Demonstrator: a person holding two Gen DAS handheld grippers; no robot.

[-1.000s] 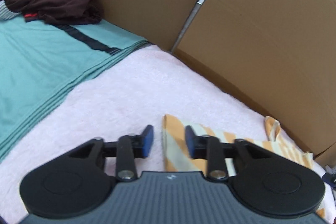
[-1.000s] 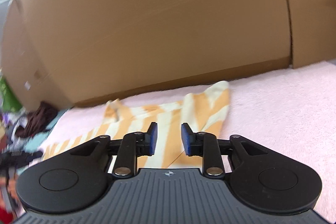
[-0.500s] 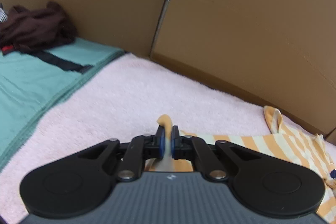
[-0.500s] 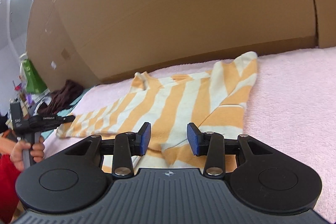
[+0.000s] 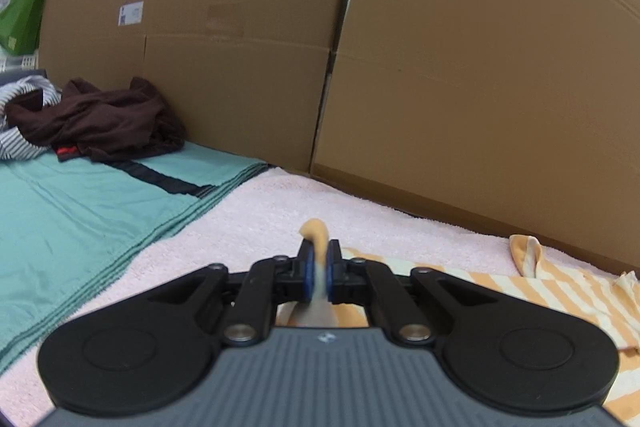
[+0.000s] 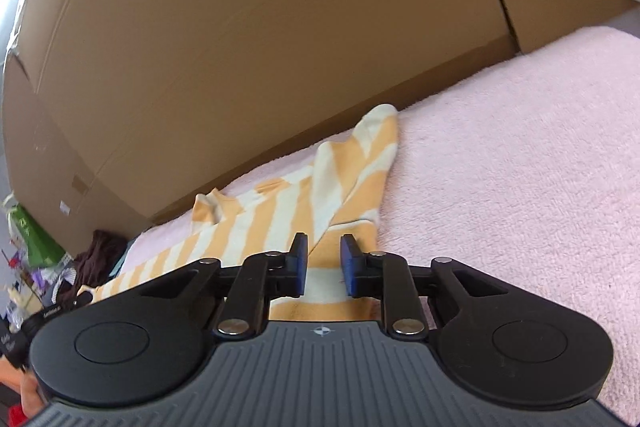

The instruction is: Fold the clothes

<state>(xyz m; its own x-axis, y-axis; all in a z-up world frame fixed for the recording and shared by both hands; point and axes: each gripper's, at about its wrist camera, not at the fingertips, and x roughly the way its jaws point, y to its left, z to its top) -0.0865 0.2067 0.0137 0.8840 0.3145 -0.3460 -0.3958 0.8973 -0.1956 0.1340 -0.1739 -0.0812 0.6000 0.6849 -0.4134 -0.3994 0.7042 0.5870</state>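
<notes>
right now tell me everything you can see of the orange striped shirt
The orange striped shirt is soft knit, orange and cream bands, lying mostly flat on the pink towel by the cardboard wall. One corner is pinched up in the shut left gripper; the right gripper is closing over its hem, pads not yet pressing.

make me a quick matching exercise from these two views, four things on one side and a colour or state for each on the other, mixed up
Things:
1. left gripper
2. right gripper
3. crumpled garment
4. flat sheet

States:
a. dark brown, heaped by the cardboard
b. teal, spread flat
c. clamped on a fold of the striped shirt
d. closing over the shirt, pads not yet on it

Pairs: 1-c, 2-d, 3-a, 4-b
</notes>
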